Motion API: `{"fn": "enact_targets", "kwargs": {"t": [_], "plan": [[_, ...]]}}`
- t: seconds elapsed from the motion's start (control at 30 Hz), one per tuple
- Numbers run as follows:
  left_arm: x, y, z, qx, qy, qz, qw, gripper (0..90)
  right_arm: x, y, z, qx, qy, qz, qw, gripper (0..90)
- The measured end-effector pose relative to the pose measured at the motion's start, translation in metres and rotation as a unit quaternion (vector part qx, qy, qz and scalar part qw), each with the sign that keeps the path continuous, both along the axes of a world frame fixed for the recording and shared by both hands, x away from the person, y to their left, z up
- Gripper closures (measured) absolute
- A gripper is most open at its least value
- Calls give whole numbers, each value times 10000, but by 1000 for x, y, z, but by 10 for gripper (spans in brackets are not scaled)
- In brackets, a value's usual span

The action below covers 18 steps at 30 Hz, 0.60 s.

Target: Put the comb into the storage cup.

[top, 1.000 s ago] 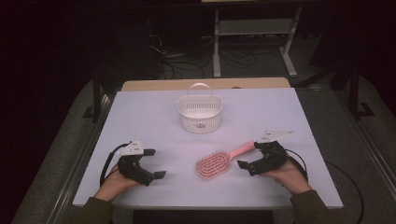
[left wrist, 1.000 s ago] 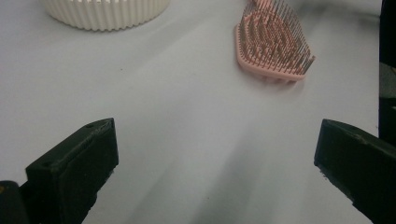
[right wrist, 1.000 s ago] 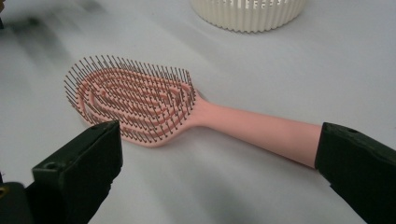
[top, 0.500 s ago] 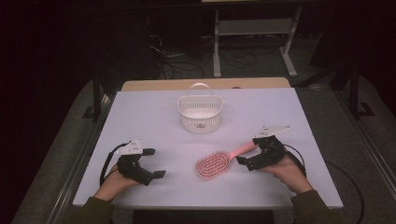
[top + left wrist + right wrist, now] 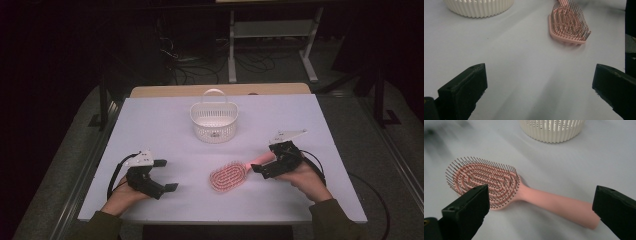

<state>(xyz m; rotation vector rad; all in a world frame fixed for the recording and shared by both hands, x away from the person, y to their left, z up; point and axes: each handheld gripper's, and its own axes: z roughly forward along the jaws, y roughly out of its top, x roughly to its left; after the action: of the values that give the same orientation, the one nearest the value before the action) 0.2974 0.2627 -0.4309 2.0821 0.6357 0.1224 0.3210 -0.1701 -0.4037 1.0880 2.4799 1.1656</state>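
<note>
A pink hairbrush [image 5: 229,177] lies bristles up on the white table [image 5: 165,125], its handle pointing right and away. My right gripper [image 5: 264,162] is open at the handle's end. In the right gripper view the jaws stand wide on either side of the handle [image 5: 559,205], with the brush head [image 5: 484,182] farther off to the left and nothing gripped. My left gripper [image 5: 166,175] rests open near the front left of the table, apart from the brush. Its own view has the brush [image 5: 569,25] ahead to the right, beyond its wide jaws.
A white slatted basket [image 5: 214,120] with a handle stands at the table's middle back, seen too as the basket [image 5: 479,7] and the basket [image 5: 552,130]. Dark floor, cables and a metal stand [image 5: 270,30] lie behind the table.
My right gripper has moved a little forward and left, bringing its open jaws up to the end of the brush handle. The left gripper and the brush have stayed put.
</note>
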Motion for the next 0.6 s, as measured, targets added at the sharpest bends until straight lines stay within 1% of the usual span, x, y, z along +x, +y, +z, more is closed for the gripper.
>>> {"fn": "enact_targets", "kwargs": {"t": [0.1, 0.17, 0.4, 0.6], "plan": [[0, 0, 0, -4, 1, 1, 10000, 0, 1, 1, 1, 29, -2, -1, 10000, 11], [0, 0, 0, -5, 6, 3, 10000, 0, 4, 2, 3, -20, -21, 33, 10000, 11], [0, 0, 0, 14, -4, -12, 10000, 0, 8, 2, 4, -32, 0, 27, 10000, 11], [0, -1, 0, 12, -8, -30, 10000, 0, 13, 2, 7, -3, 2, -24, 10000, 22]]}}
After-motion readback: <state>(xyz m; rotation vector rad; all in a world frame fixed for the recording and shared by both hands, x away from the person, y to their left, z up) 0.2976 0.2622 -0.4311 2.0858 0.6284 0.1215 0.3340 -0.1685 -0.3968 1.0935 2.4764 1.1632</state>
